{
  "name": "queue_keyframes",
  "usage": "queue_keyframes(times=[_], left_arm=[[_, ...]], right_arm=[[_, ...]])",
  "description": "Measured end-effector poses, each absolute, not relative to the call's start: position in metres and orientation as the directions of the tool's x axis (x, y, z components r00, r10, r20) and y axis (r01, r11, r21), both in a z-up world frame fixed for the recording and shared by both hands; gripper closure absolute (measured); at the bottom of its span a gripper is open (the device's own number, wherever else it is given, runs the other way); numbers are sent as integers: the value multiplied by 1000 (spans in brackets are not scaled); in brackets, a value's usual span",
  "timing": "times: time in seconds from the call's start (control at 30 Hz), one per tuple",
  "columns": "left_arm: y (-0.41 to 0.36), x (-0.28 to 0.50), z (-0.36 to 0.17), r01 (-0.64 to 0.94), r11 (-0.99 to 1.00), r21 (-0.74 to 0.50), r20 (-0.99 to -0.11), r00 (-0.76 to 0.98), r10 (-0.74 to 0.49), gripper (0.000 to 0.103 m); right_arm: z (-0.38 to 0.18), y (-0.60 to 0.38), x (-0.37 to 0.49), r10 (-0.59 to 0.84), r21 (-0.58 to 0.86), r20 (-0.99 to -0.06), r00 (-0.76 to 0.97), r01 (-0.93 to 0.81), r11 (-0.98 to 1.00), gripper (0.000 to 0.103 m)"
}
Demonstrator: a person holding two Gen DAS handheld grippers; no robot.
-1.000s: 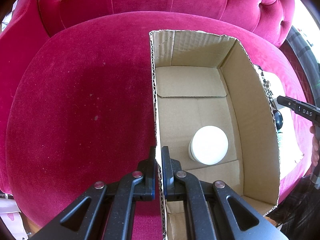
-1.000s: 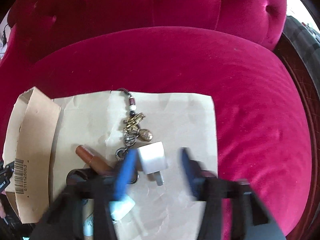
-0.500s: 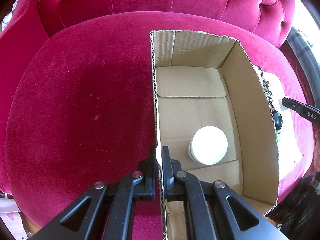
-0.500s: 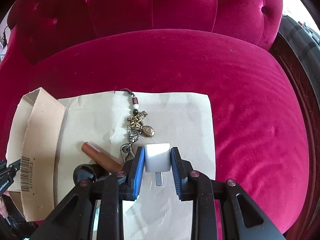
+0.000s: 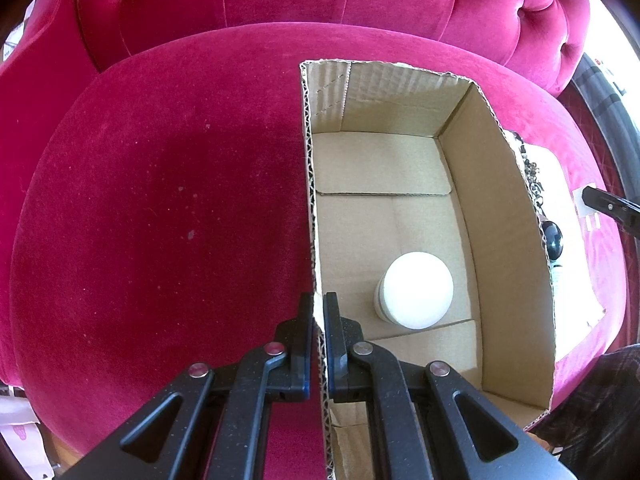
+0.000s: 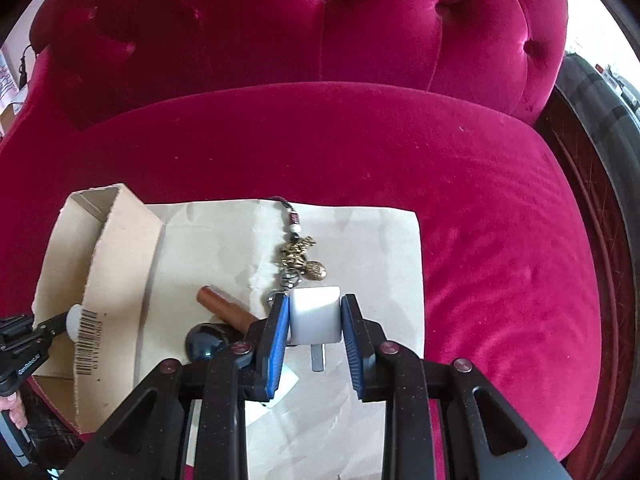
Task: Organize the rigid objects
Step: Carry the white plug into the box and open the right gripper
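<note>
My left gripper (image 5: 318, 304) is shut on the near left wall of an open cardboard box (image 5: 508, 208). A white round-lidded jar (image 5: 416, 290) stands inside the box. My right gripper (image 6: 315, 316) is shut on a white plug adapter (image 6: 315, 314), held just above the paper sheet (image 6: 372, 240), prongs toward me. On the paper lie a brass keychain (image 6: 298, 256), a brown tube (image 6: 226, 310) and a black round object (image 6: 204, 344). The box (image 6: 116, 264) stands left of the paper. The right gripper's finger and the adapter (image 5: 582, 206) show in the left wrist view.
Everything rests on a magenta velvet sofa seat (image 5: 160, 200) with a tufted backrest (image 6: 320, 40). The paper sheet's right edge sits near the middle of the seat. A dark wooden frame (image 6: 592, 160) runs along the sofa's right side.
My right gripper closed on the white plug adapter and lifted it slightly. The left gripper has stayed clamped on the box wall.
</note>
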State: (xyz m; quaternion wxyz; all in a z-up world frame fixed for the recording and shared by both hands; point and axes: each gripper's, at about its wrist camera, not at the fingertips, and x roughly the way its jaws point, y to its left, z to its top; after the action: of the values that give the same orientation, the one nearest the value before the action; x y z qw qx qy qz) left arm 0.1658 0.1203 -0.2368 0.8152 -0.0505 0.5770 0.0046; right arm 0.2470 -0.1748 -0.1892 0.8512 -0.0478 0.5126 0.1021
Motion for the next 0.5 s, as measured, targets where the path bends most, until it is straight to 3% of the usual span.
queue_keyframes(times=[0.5], left_arm=[[122,165,-237,-68,994,-81,-941,335,-54,98]], right_arm=[[-146,-137,222,185,39,-865,466,-304,952,75]])
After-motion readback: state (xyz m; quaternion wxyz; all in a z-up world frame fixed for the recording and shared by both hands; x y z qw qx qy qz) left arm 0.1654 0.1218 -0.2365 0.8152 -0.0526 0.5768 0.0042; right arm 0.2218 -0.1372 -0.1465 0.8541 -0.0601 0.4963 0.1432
